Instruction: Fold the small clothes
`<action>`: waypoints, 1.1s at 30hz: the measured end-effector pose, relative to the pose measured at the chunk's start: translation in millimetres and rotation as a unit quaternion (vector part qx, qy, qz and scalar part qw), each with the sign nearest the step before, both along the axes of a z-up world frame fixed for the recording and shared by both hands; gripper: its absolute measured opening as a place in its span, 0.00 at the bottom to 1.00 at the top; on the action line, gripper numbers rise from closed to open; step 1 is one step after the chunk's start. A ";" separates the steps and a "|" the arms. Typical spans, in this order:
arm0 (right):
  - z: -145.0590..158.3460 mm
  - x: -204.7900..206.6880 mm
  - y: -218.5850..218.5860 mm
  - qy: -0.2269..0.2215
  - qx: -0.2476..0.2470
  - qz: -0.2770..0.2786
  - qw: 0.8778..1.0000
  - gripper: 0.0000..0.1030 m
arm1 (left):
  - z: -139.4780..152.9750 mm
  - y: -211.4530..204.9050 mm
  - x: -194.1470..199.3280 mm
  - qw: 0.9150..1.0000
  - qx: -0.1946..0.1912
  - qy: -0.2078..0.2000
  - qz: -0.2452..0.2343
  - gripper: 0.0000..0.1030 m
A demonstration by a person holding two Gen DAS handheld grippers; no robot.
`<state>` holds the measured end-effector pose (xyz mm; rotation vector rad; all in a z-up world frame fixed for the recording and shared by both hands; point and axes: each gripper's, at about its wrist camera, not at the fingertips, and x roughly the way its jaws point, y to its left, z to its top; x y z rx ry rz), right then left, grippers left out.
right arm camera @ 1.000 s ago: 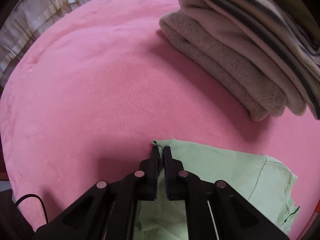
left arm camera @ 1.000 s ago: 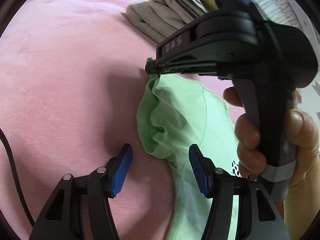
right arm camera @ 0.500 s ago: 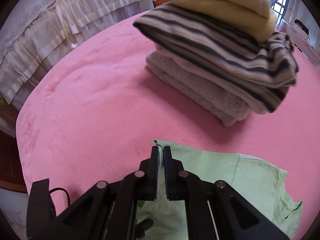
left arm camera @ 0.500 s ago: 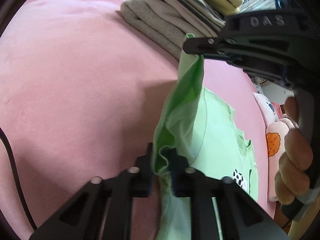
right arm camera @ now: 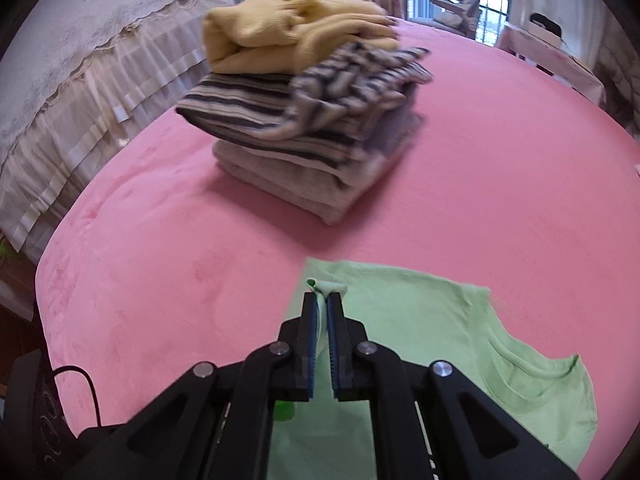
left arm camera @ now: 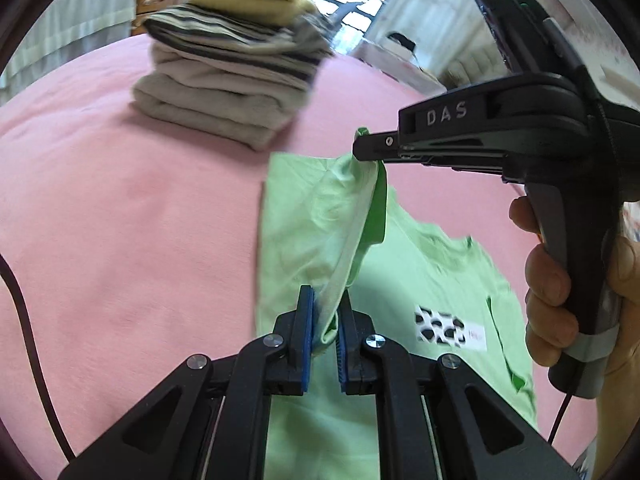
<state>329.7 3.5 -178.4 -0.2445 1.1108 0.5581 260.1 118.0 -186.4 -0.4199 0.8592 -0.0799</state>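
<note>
A small light-green T-shirt (left arm camera: 432, 264) with a black-and-white print lies on the pink surface (left arm camera: 120, 208). My left gripper (left arm camera: 325, 308) is shut on its left edge and holds it lifted. My right gripper (left arm camera: 366, 148) is shut on the same edge farther along, near the sleeve, and holds it higher. The lifted edge hangs as a fold between the two grippers over the flat part of the shirt. In the right wrist view the right gripper (right arm camera: 323, 300) pinches a green fabric tip above the shirt (right arm camera: 420, 320).
A stack of folded clothes (right arm camera: 312, 120), grey at the bottom, striped in the middle, yellow on top, stands on the pink surface (right arm camera: 160, 264) just beyond the shirt; it also shows in the left wrist view (left arm camera: 232, 68). A frilled white bedspread (right arm camera: 80, 60) lies to the left.
The left gripper closed on the shirt's edge. Both grippers then rose with the edge and carried it over the shirt toward the right; the folded stack is now fully in view.
</note>
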 end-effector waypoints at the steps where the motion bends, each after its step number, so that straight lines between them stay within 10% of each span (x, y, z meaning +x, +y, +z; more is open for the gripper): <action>1: -5.5 -0.2 -8.0 0.004 -0.004 -0.006 1.000 0.05 | -0.9 -7.4 -0.2 1.000 0.004 0.003 -0.005 0.08; 9: -56.2 3.3 -43.2 0.045 -0.034 -0.067 0.996 0.07 | -31.0 -29.7 1.6 0.996 0.020 0.068 -0.046 0.21; 13: -54.5 4.0 -59.2 0.030 -0.022 -0.106 0.994 0.31 | -26.8 -22.0 -12.2 0.996 -0.005 0.063 -0.061 0.38; 24: -45.4 -32.6 -45.3 0.044 0.050 -0.033 0.997 0.21 | -11.5 18.2 -42.2 0.998 0.023 0.045 -0.023 0.41; 33: -89.9 -76.8 -37.2 0.053 -0.017 -0.009 0.998 0.21 | -46.9 23.1 -53.7 0.990 0.087 0.109 -0.031 0.41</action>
